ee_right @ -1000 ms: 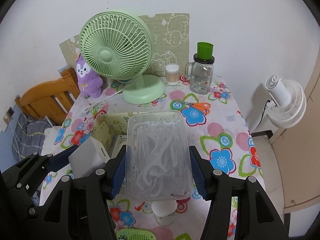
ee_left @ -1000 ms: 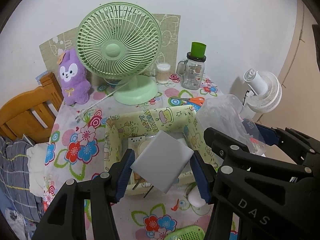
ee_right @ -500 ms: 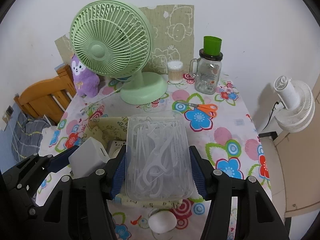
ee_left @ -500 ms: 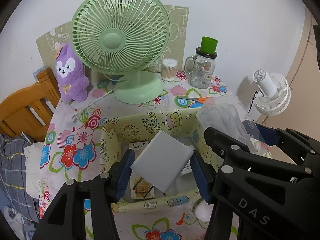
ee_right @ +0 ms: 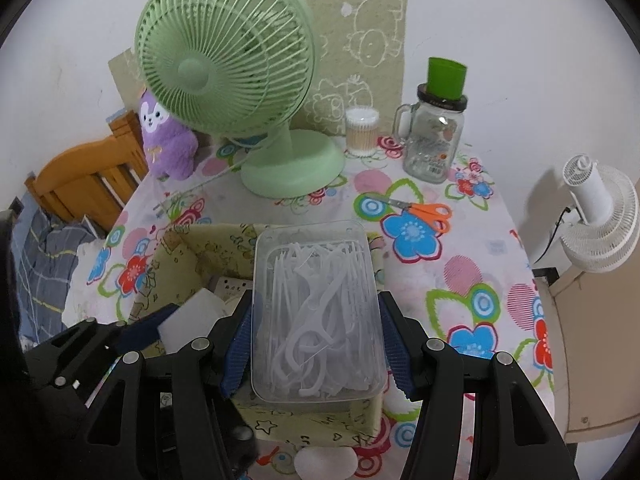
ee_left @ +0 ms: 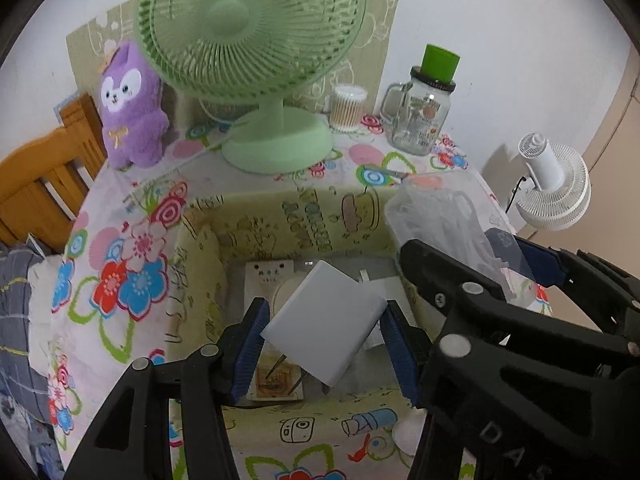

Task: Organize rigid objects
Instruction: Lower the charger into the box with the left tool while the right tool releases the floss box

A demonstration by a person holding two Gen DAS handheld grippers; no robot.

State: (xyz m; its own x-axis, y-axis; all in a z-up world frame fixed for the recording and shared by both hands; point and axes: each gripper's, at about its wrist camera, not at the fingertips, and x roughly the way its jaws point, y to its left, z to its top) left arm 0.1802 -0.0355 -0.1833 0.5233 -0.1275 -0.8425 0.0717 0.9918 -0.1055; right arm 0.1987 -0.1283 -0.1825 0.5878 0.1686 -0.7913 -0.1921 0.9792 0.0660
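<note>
Floss picks fill the clear plastic box (ee_right: pixel 316 316) clamped between the right gripper's (ee_right: pixel 316 340) jaws, above the yellow fabric bin (ee_left: pixel 304 220) near the surface's front edge. Left gripper (ee_left: pixel 324 336) jaws pinch a tilted white block (ee_left: pixel 324 320) over the bin's inside. Green desk fan (ee_left: pixel 256 40) stands at the back edge.

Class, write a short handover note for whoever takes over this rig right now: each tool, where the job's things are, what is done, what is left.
Left tool: shut on the white block, held over the yellow fabric bin.
Right tool: shut on the clear box of floss picks, above the bin's right side.
Done: a few small items already lie in the bin.
Left: lower and release both; orange scissors are on the table, unsorted.
</note>
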